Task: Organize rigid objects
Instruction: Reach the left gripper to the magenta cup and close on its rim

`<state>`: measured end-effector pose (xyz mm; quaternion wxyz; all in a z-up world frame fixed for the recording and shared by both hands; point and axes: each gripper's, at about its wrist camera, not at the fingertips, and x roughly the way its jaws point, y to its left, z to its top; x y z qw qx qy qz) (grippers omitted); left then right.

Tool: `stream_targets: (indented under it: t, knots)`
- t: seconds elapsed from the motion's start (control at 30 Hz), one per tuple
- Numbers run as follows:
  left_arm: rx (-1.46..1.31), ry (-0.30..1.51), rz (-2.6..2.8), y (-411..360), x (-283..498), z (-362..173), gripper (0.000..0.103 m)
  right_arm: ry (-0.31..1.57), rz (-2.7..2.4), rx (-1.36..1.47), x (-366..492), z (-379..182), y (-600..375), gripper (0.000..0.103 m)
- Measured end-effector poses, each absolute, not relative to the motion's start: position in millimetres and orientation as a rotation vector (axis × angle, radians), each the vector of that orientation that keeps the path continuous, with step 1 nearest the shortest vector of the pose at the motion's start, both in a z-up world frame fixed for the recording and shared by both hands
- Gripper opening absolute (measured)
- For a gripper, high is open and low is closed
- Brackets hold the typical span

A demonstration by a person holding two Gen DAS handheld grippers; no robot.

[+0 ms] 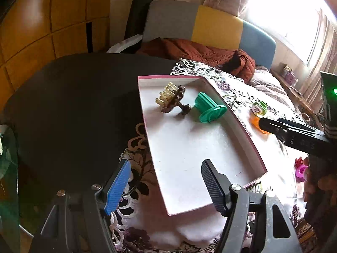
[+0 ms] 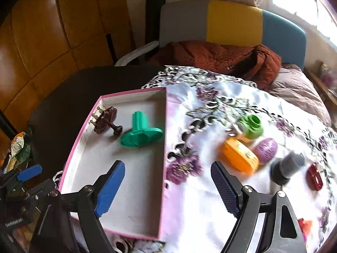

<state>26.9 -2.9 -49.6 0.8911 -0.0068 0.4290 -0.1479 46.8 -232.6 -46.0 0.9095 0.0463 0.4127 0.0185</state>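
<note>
A shallow white box with a pink rim [image 1: 168, 80] [image 2: 134, 97] lies on a flowered cloth. Inside it rest a brown clip with cream prongs [image 1: 170, 99] [image 2: 105, 118] and a green plastic piece [image 1: 207, 110] [image 2: 141, 133]. My left gripper [image 1: 165, 186] hovers open over the box's near end with nothing between its fingers. My right gripper [image 2: 167, 187] [image 1: 269, 123] stands open and empty over the box's right wall. Loose on the cloth to its right lie an orange container [image 2: 240, 155] [image 1: 256, 121], a green cap [image 2: 251, 126], a purple oval [image 2: 265, 150], a grey cylinder [image 2: 286, 167] and a red piece [image 2: 314, 176].
The cloth covers the right part of a dark round table [image 1: 73, 105]. A chair with an orange jacket [image 2: 221, 57] stands behind it. A pink item [image 1: 301, 169] lies near the hand [image 1: 316, 187] holding the right gripper. Clutter [image 2: 19, 145] sits off the table's left edge.
</note>
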Motion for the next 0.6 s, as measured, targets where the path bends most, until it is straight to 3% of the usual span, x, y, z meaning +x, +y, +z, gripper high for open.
stream_targets:
  t: [0.1,0.2,0.6]
  knots:
    - [-0.003,0.893,-0.322,-8,25,-50,0.071,0.852,0.015,0.108,35,-44,-247,0.085]
    - [0.019,0.889,-0.352,-17,23,-45,0.062,0.844,-0.027,0.134,21,-38,-273,0.085]
    - [0.220,0.853,-0.821,-136,-1,-29,0.062,0.718,-0.479,0.349,-62,6,-441,0.092]
